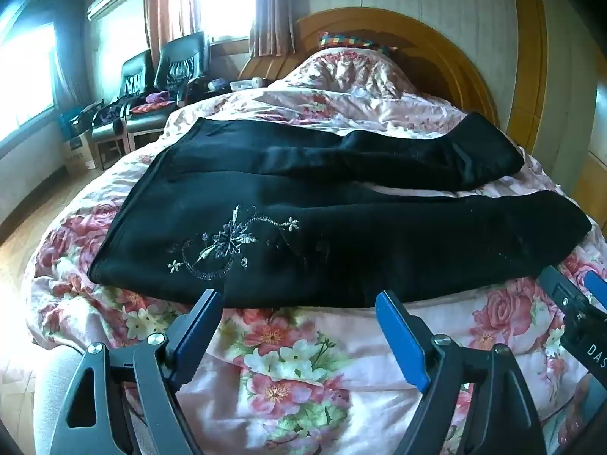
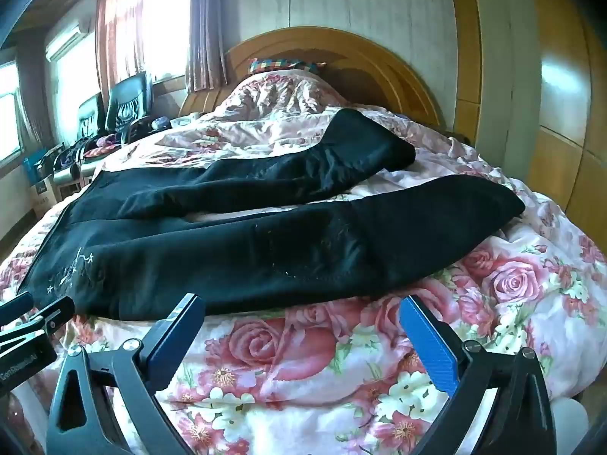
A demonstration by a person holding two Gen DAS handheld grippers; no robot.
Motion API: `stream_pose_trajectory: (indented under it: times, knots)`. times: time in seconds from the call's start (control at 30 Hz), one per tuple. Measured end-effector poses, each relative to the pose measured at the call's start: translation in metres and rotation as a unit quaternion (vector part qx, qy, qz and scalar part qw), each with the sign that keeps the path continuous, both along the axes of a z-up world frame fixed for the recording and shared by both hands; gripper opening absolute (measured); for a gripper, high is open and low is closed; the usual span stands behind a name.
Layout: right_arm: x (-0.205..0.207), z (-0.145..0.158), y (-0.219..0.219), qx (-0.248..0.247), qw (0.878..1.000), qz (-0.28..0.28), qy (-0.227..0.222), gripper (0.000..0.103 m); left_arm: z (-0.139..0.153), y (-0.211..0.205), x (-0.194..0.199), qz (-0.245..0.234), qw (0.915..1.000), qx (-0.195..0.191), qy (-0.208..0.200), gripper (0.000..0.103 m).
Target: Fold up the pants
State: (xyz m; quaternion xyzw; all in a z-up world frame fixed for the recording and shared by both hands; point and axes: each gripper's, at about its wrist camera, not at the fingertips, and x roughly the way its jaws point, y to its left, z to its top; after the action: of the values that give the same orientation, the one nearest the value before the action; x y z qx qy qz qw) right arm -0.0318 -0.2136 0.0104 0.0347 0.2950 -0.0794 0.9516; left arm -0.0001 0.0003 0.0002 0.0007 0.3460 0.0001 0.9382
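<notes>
- A home bedroom: bed (image 1: 311,345) with floral quilt, wooden headboard (image 1: 436,57)
- Curtains (image 1: 269,7) at bright windows
- Two black chairs (image 1: 178,68), apparently piled with clothes

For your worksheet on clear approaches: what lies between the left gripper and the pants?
Only floral quilt lies between the left gripper and pants, per the left wrist view.

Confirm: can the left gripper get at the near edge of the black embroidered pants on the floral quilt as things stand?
Probably yes. The left gripper is open and empty, its blue fingertips right at the near edge of the black embroidered pants. Only bare floral quilt lies between; the right gripper sits off to the side.
</notes>
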Motion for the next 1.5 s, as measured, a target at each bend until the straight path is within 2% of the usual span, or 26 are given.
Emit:
stream_pose_trajectory:
  times: [0.13, 0.2, 0.63, 1.5]
  knots:
    - [0.001, -0.001, 0.000, -0.001, 1.000, 0.000, 0.002, 0.103, 0.001, 0.001, -0.002, 0.005, 1.0000, -0.004, -0.004, 0.084]
    - [0.001, -0.001, 0.001, -0.001, 1.000, 0.000, 0.003, 0.103, -0.005, 0.003, 0.005, 0.002, 0.9999, -0.005, 0.015, 0.084]
    - [0.002, 0.000, 0.000, -0.002, 1.000, 0.001, 0.004, 0.103, -0.005, 0.002, 0.004, -0.003, 1.0000, 0.001, 0.007, 0.084]
    - [0.003, -0.004, 0.003, -0.003, 1.000, 0.006, 0.012, 0.103, -0.009, 0.004, 0.005, -0.004, 0.9998, -0.002, 0.018, 0.084]
